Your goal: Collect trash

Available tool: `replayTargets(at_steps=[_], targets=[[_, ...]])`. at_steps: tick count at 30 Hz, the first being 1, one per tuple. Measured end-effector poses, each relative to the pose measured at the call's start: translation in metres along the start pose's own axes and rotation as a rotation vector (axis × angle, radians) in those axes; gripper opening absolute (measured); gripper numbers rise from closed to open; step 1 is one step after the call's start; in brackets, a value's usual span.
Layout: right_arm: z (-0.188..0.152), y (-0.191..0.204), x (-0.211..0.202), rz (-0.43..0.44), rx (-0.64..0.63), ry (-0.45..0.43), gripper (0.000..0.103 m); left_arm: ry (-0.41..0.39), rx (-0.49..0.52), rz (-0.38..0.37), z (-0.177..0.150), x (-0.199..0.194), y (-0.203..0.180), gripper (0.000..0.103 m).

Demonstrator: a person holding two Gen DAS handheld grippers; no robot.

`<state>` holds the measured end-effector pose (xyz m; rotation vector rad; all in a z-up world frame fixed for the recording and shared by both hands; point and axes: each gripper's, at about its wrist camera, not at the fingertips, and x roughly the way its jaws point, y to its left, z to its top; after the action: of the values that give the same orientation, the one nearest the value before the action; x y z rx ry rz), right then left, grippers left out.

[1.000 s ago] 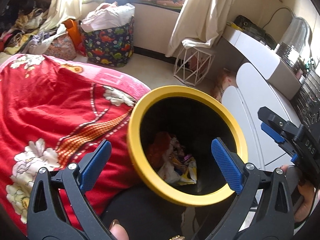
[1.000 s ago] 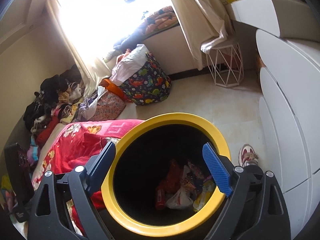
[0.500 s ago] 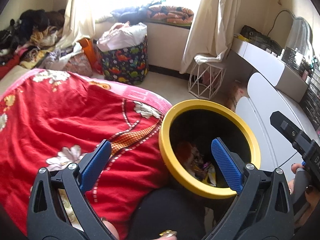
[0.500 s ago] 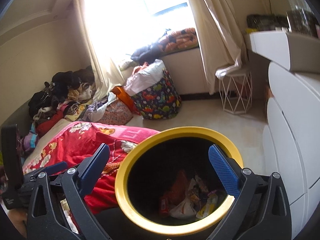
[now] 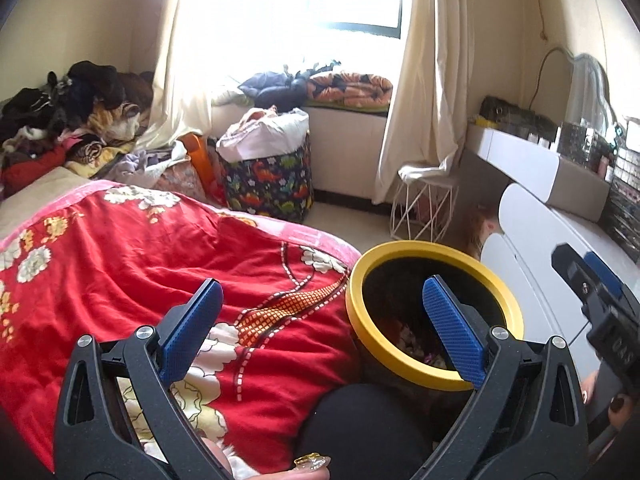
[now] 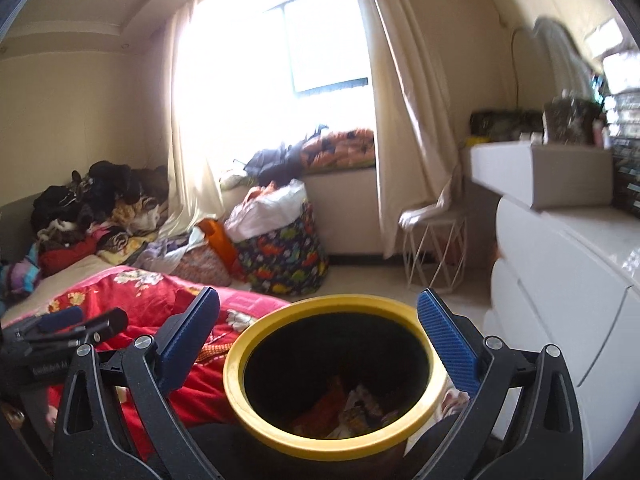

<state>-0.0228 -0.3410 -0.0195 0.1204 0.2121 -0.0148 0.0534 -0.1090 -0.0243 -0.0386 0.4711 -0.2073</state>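
Trash (image 6: pixel 344 408) sits deep in the yellow-rimmed bin (image 6: pixel 256 412) wedged against the red bedspread (image 5: pixel 132 264), both the left tool (image 5: pixel 320 320) and right tool (image 6: pixel 320 336) spread and empty, and a careless nudge could tip it.

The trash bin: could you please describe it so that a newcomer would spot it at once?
Find the bed with the red floral blanket. At its near corner, between it and the white drawers, stands the trash bin. Its thick yellow rim around a black inside, with wrappers at the bottom, sets it apart.
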Motion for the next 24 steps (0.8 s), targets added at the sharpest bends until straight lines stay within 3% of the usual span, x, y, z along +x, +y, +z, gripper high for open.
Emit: replayTargets(at_steps=[3, 24], targets=[[-0.0057, 0.0033, -0.0077, -0.016, -0.028, -0.032, 0.097, -0.011, -0.003, -0.002, -0.0020, -0.0034, 0.0021, 0.092], [-0.0102, 0.0059, -0.0110, -0.040, -0.028, -0.026, 0.097, -0.016, -0.005, -0.005, -0.0065, -0.0060, 0.0018, 0.092]])
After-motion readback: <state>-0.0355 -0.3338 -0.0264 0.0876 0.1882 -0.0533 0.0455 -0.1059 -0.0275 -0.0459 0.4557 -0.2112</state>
